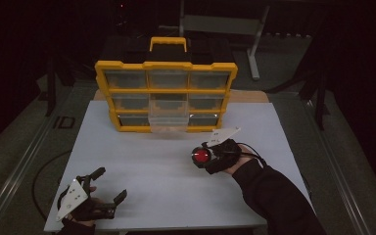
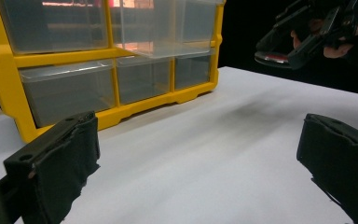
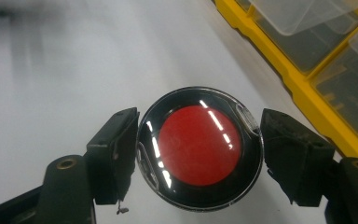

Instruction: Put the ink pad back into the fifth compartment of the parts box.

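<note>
At seven o'clock on the tabletop (image 1: 176,171), near its front edge, the left tool (image 1: 108,183) rests with jaws spread and empty. The right tool (image 3: 198,144), at four o'clock, clamps the red disc (image 3: 199,145) flat, probably to carry it. Bare tabletop lies open towards the yellow organizer (image 1: 165,93) at twelve o'clock, whose middle drawer (image 1: 168,117) juts out, likely to receive it.

The high view looks forward and down over the whole table (image 1: 176,171). The left gripper view sits low, close behind its fingers (image 2: 60,158), facing the yellow organizer (image 2: 9,79) beyond them. The right gripper view looks steeply down past its fingers (image 3: 116,149). All three share the organizer and table.
</note>
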